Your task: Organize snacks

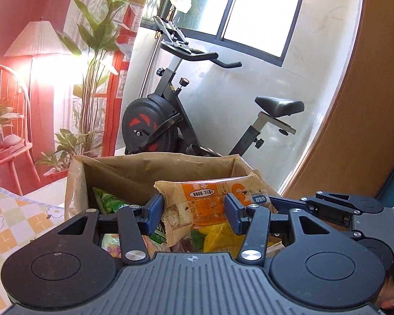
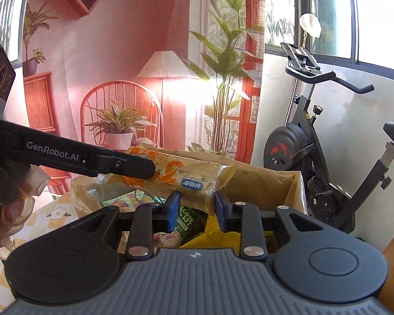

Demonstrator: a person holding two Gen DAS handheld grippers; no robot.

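Ribbed grey housing and black linkage arms of each handheld gripper fill the bottom of both wrist views. Between the blue pads of the left gripper (image 1: 194, 214) sits an orange-and-tan snack pack (image 1: 210, 202), clamped across its width and held above an open brown paper bag (image 1: 134, 168). From the right wrist view, the right gripper (image 2: 197, 207) closes on the pack's (image 2: 191, 176) crimped end, so both tongs grip the same pack. A large orange "3" and a small blue label with Chinese characters show on the wrapper; the rest is too small to read. "GenRobot.AI" is printed in white on the left gripper's arm (image 2: 52, 153), with the person's hand (image 2: 10, 197) wrapped around its handle. Inside the bag lie a green packet (image 2: 186, 218) with Chinese writing and a yellow one (image 2: 212, 231). The bag stands on a checked cloth with flowers (image 1: 10, 218). Behind are an exercise bike (image 1: 170, 120), a window (image 1: 249, 8), a lit lamp (image 2: 165, 68), a red chair (image 2: 120, 102) bearing a potted plant, tall leafy plants (image 1: 99, 42) and pink walls.
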